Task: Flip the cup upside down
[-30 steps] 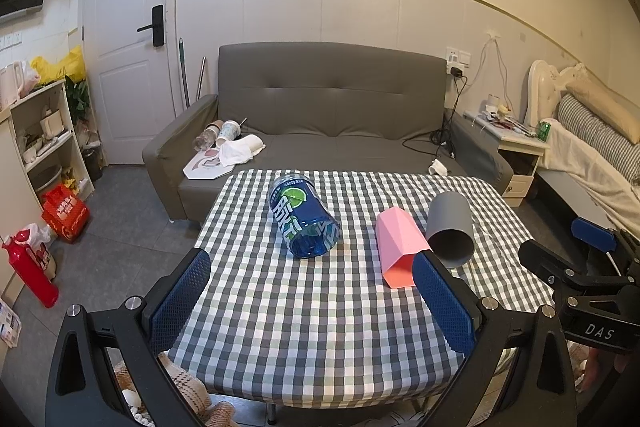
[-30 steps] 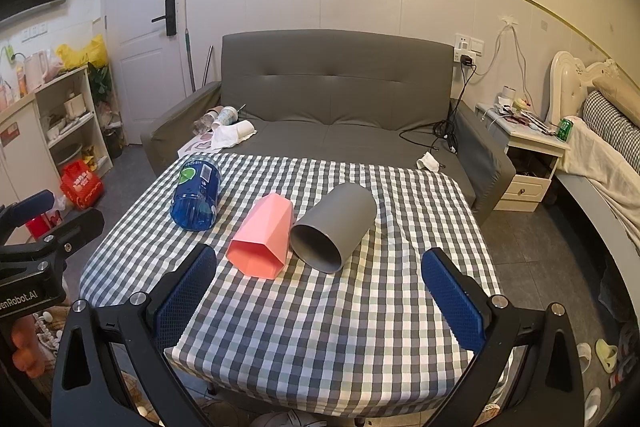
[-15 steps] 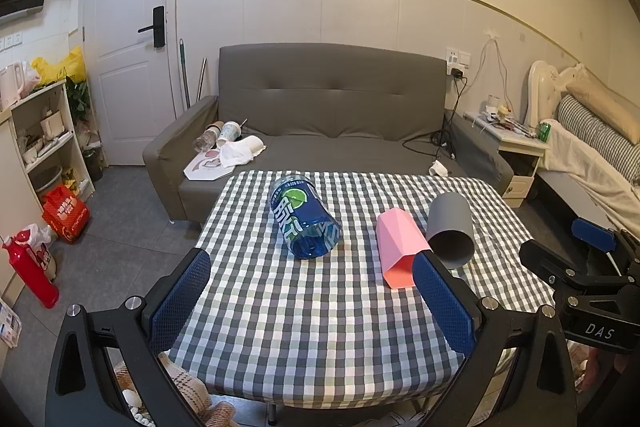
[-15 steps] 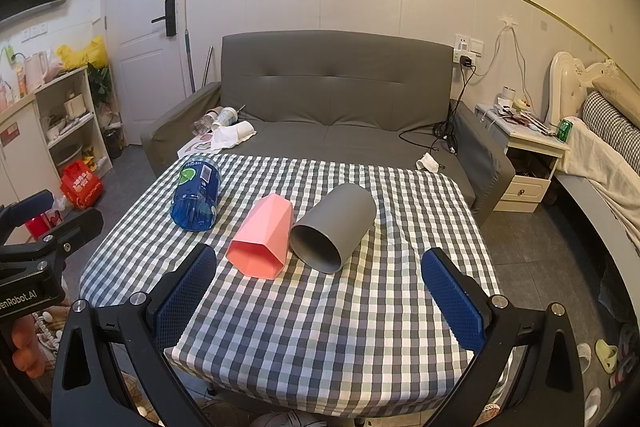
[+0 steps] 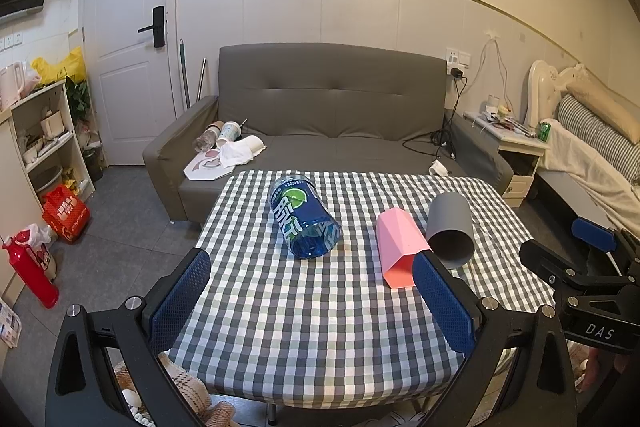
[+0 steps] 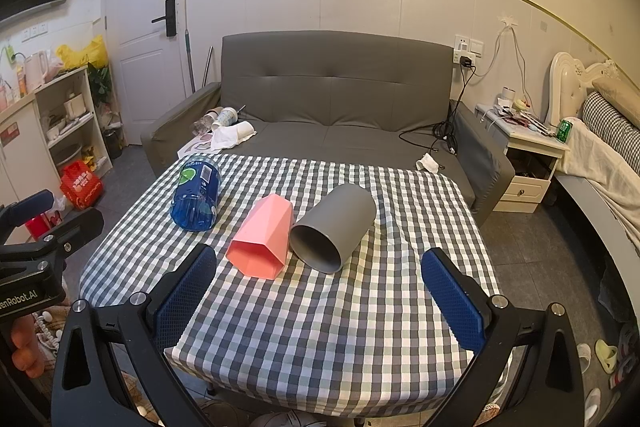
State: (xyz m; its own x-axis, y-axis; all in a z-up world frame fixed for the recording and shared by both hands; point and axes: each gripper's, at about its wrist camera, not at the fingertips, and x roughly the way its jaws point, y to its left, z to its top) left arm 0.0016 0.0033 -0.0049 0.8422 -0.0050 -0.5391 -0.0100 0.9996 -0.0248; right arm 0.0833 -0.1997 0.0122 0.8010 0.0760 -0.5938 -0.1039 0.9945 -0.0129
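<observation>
At the centre of the right wrist frame, three cups lie on their sides on the checked tabletop (image 6: 360,327): a grey cup (image 6: 334,227) with its open mouth toward the camera, a pink faceted cup (image 6: 262,235) just beside it on the left, touching or nearly so, and a blue printed cup (image 6: 196,193) well apart toward the left edge of the cloth. From the left wrist view the blue cup (image 5: 304,219) sits mid-frame, the pink cup (image 5: 396,247) and grey cup (image 5: 450,229) at right of centre. The right hand-held gripper (image 6: 320,295) is released, its blue pads spread wide at the lower frame, near the tabletop's front edge and clear of every cup. The left hand-held gripper (image 5: 312,303) is likewise spread and grasps nothing. Behind the tabletop stands a grey sofa (image 6: 332,99), with a white door (image 6: 140,27) at upper left
</observation>
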